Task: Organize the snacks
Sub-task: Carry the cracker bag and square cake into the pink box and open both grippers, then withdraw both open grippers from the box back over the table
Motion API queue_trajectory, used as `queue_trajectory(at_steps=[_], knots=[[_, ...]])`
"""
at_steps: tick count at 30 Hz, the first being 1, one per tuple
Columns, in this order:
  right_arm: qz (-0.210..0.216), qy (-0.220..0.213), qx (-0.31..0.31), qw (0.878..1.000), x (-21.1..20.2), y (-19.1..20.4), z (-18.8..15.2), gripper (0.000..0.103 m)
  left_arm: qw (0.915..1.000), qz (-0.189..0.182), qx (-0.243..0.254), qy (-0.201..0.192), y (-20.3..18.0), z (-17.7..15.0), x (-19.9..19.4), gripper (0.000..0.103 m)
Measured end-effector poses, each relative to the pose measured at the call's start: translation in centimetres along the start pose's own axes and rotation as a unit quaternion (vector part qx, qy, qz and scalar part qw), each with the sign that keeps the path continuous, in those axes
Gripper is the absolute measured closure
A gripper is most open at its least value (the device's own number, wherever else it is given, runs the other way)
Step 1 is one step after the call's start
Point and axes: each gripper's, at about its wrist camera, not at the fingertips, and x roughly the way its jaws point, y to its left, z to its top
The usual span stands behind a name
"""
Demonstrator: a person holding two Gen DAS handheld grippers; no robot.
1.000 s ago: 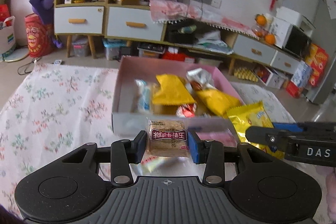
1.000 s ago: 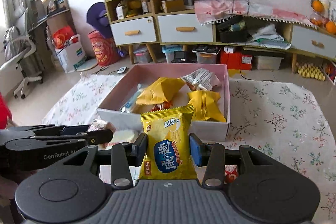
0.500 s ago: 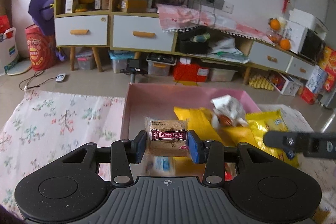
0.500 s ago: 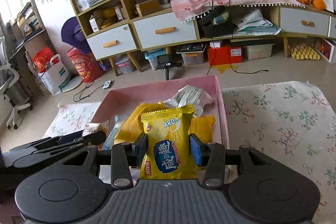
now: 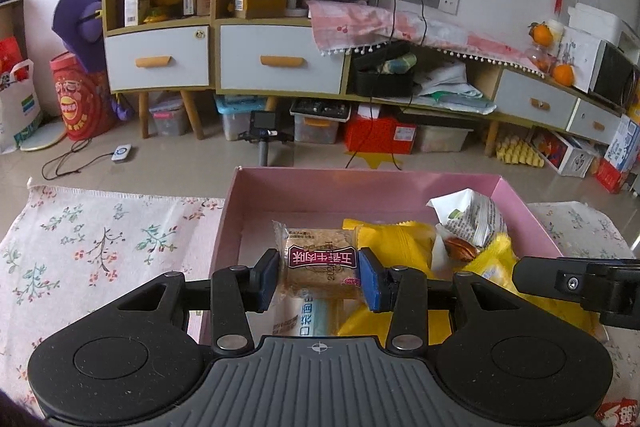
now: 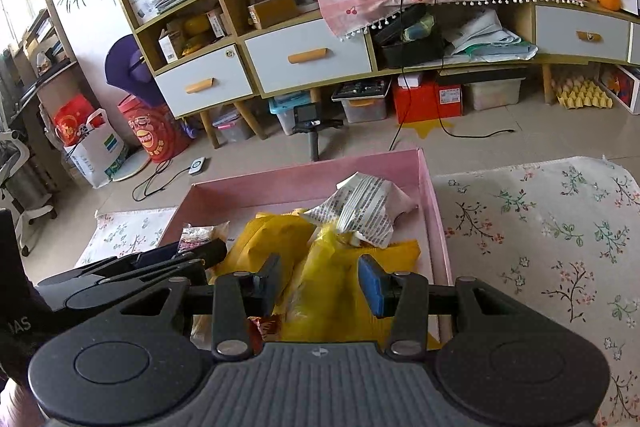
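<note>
A pink box [image 5: 360,183] sits on the floral cloth and holds several snack packets. My left gripper [image 5: 319,277] is shut on a brown cake packet [image 5: 320,261] with a dark red label, held over the left part of the box. My right gripper [image 6: 320,285] is open over the right part of the box [image 6: 434,203]. A blurred yellow packet [image 6: 332,291] lies below and between its fingers, among other yellow bags. A white printed wrapper [image 6: 360,203] lies at the back of the box. The right gripper's arm shows in the left wrist view [image 5: 576,283].
The floral tablecloth [image 6: 540,227] extends right of the box and also left of it [image 5: 100,239]. Beyond the table edge is floor with a small tripod [image 5: 264,139], cables, and a cabinet with drawers [image 5: 280,63].
Both grippers moved forward over the box. The right gripper opened and let go of the yellow chips packet, which dropped into the box. The left gripper kept hold of the cake packet.
</note>
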Motion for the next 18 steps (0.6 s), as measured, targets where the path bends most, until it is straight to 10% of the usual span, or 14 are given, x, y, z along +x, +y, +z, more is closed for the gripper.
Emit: queue_trajectory(at_steps=[5, 18], knots=[[0.002, -0.006, 0.002, 1.0, -0.2, -0.4, 0.0, 0.065, 0.9999, 0.008, -0.014, -0.002, 0.5, 0.1, 0.0, 0.036], [-0.003, -0.009, -0.012, 1.0, -3.0, -0.2, -0.1, 0.041, 0.9997, -0.016, -0.014, 0.007, 0.3, -0.3, -3.2, 0.018]])
